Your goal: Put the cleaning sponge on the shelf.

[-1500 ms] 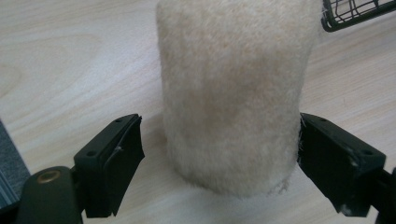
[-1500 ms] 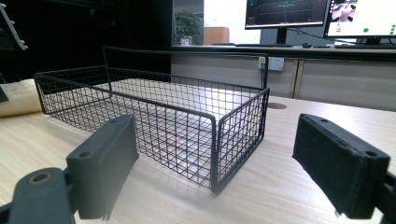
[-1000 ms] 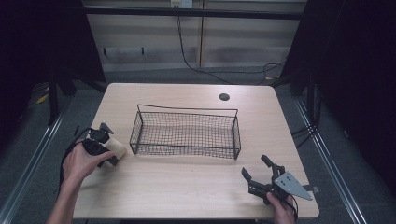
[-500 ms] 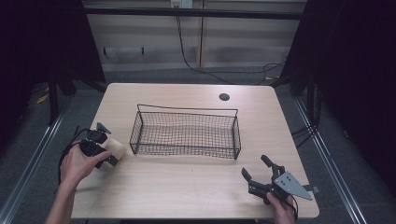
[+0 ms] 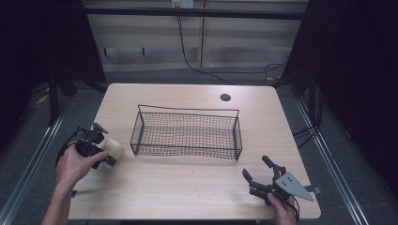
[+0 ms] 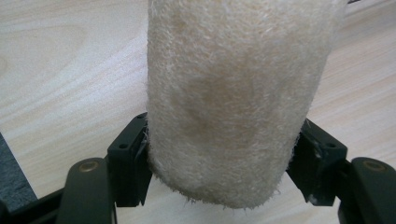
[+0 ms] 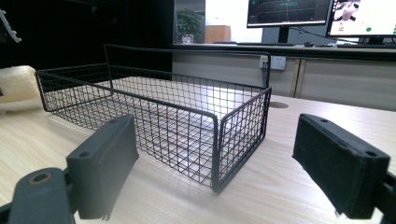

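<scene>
A beige, fuzzy cylinder [image 6: 233, 93] stands between the pads [image 6: 133, 149] of my left gripper [image 6: 224, 154], which is shut on its lower part, just above the wooden table. From above, that gripper [image 5: 99, 144] and the cylinder [image 5: 111, 148] sit near the table's left edge, just left of the black wire basket [image 5: 187, 111]. At the front right corner my right gripper [image 5: 255, 166] rests open with nothing between its fingers. It [image 7: 229, 158] points at the basket's near corner [image 7: 215, 140]. The cylinder [image 7: 16, 81] shows beyond the basket's far end.
The light wooden table [image 5: 187, 197] has a dark round cable hole [image 5: 225, 97] at the back. Cables trail from the left gripper off the left edge. Dark floor and metal rails run along both sides. Monitors [image 7: 289, 11] stand behind a counter.
The left hand with the cylinder has shifted a touch toward the table's left edge. The right gripper has kept still.
</scene>
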`<state>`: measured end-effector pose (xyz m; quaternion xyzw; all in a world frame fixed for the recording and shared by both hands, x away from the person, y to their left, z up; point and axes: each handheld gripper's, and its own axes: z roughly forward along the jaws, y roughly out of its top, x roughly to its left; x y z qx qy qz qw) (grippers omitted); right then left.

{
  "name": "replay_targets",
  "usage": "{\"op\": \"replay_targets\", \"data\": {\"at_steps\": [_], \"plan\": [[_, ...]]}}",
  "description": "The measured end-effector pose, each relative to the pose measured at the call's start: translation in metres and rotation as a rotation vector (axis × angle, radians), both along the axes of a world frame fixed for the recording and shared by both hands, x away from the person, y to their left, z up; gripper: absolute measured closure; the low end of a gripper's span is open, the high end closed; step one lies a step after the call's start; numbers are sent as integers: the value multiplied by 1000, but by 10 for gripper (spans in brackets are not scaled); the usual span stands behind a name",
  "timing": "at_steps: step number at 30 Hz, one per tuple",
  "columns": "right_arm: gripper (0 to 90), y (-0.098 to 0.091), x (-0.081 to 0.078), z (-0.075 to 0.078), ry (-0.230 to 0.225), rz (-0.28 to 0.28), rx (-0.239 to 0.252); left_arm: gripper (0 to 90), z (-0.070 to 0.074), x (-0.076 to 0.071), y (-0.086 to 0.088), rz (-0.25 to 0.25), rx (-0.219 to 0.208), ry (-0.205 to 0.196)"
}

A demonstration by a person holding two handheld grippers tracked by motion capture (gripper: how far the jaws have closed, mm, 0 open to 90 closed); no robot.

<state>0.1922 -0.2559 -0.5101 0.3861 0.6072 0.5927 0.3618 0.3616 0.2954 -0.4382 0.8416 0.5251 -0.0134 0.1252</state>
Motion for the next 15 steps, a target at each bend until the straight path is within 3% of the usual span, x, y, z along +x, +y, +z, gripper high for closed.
{"op": "replay_targets", "data": {"at_steps": [2, 15], "plan": [[131, 0, 0, 0, 3, 1, 0, 318, 2, -1, 0, 5, -22, 1], [130, -1, 0, 0, -3, 2, 5, 317, 11, -7, -6, -43, 0, 7]]}}
